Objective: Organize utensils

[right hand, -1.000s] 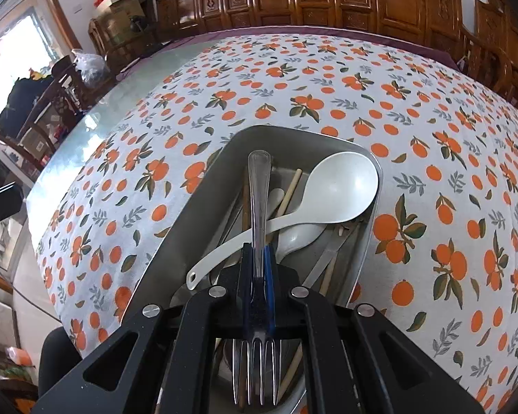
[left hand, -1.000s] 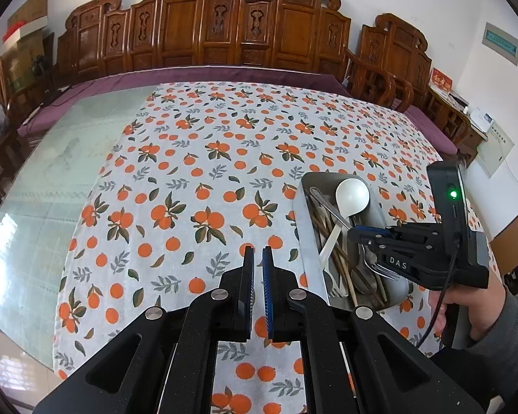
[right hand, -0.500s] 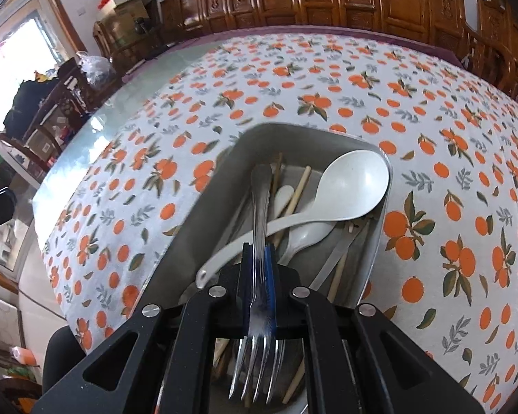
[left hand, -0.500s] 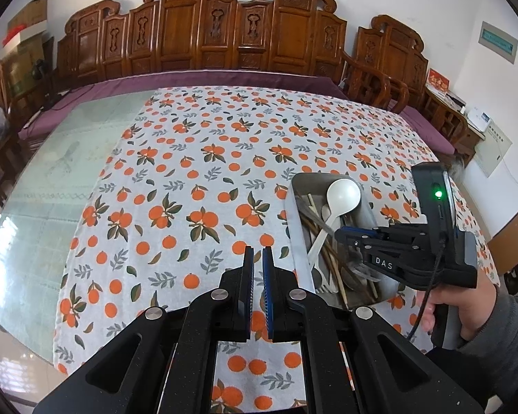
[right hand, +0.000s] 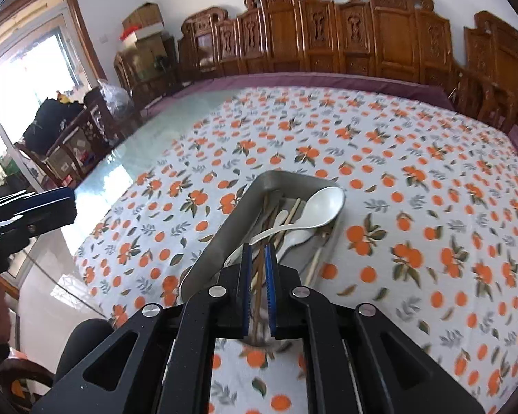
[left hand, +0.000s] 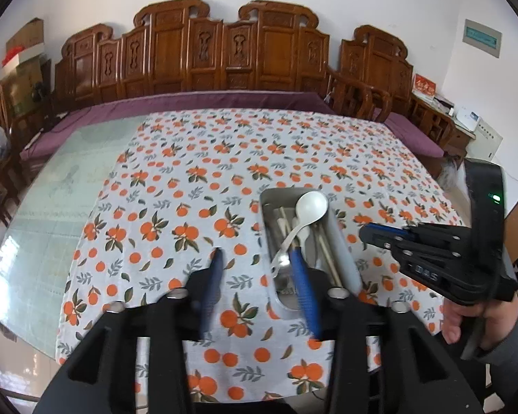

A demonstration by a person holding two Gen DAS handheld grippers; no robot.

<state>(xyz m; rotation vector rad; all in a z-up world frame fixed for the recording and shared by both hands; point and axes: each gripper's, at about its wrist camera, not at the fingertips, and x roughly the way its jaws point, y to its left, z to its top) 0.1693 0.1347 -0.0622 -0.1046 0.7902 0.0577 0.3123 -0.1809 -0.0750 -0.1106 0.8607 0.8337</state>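
A metal tray (left hand: 264, 207) (right hand: 231, 227) lies on the orange-print tablecloth (left hand: 190, 179). It holds a white spoon (left hand: 310, 205) (right hand: 324, 207), wooden chopsticks (left hand: 324, 245) (right hand: 295, 208) and metal cutlery (left hand: 285, 269). My left gripper (left hand: 255, 250) hovers over the tray's near left corner. Its jaws are opening, with nothing between them. My right gripper (right hand: 257, 245) hangs above the tray's near end, shut and empty. In the left wrist view my right gripper (left hand: 366, 233) sits just right of the tray. The fork is no longer between its pads.
Bare glass tabletop (left hand: 51, 207) lies left of the cloth. Carved wooden chairs (left hand: 224, 51) line the far side, and more chairs (right hand: 79, 138) stand by the window. A hand (left hand: 466, 317) holds the right gripper near the table's right edge.
My left jaws have parted from shut. Both grippers rose and drew back from the tray. The fork that my right gripper held is gone from its jaws.
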